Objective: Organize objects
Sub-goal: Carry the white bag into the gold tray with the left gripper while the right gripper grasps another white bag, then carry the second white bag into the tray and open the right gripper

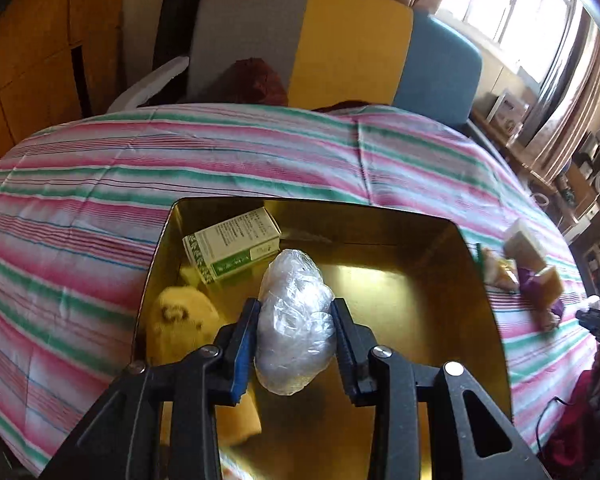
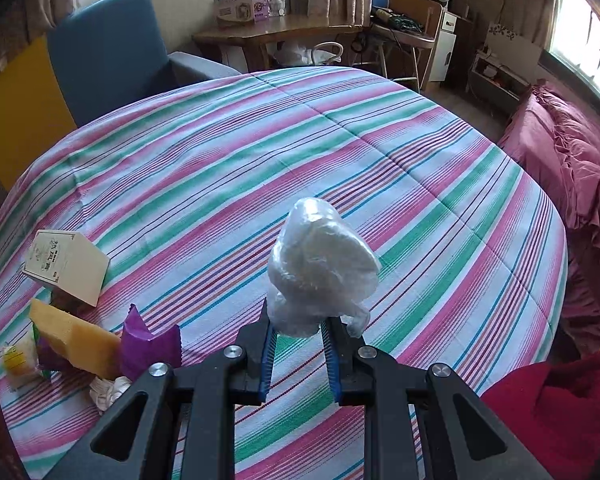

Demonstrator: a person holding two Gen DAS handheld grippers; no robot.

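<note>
1. Over the gold tray [image 1: 476,320], the left claw [image 1: 296,316] clamps a plastic-wrapped bundle [image 1: 296,320].
2. At 12 o'clock of the right claw [image 2: 298,332], a second wrapped bundle [image 2: 320,272] is pinched, above the striped counter [image 2: 420,200].
3. Both look light, soft, slippery; grip mid-body.

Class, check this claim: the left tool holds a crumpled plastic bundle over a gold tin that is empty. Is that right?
Not quite. The left tool does hold a plastic bundle over the gold tin, but the tin is not empty: the left wrist view shows a green-and-white box and a yellow soft item inside.
</note>
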